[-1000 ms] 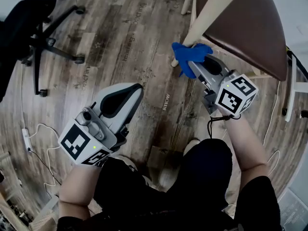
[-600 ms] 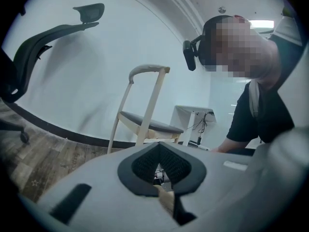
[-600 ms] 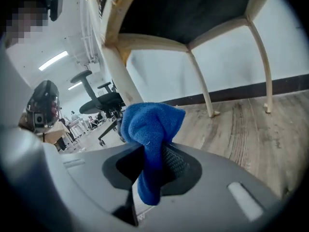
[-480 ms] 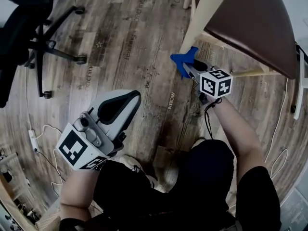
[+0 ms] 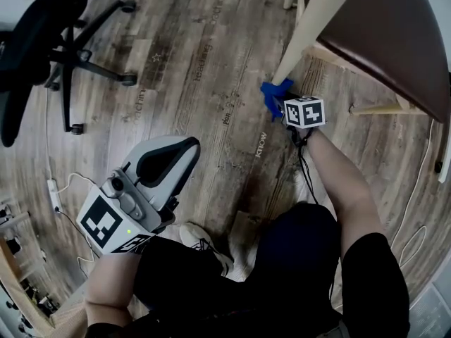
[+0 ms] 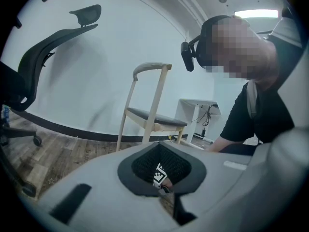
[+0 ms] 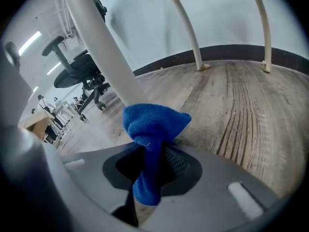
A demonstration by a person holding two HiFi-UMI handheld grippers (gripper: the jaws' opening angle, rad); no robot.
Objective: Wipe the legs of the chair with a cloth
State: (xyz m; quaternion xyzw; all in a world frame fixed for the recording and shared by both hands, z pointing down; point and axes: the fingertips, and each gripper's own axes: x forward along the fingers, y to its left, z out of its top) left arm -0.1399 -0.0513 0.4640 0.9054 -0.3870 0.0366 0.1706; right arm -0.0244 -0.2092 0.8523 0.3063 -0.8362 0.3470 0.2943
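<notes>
The chair's brown seat [image 5: 394, 34] fills the top right of the head view, and its cream front leg [image 5: 310, 30] slants down to the wood floor. My right gripper [image 5: 280, 101] is shut on a blue cloth [image 5: 273, 92] held against the foot of that leg. In the right gripper view the cloth [image 7: 152, 124] bunches above the jaws and touches the leg [image 7: 101, 57]. My left gripper [image 5: 189, 145] hangs shut at lower left, away from the chair and holding nothing. Its own view looks past the shut jaws at a wooden chair [image 6: 150, 112].
A black office chair [image 5: 42, 41] stands at the upper left. A power strip [image 5: 53, 192] with white cable lies on the floor at the left. Two rear chair legs [image 7: 190, 33] stand beyond the cloth. A white desk [image 6: 198, 103] is behind the chair.
My right gripper has slid the blue cloth down the chair leg, from near the seat to just above the floor. The left gripper has stayed roughly in place.
</notes>
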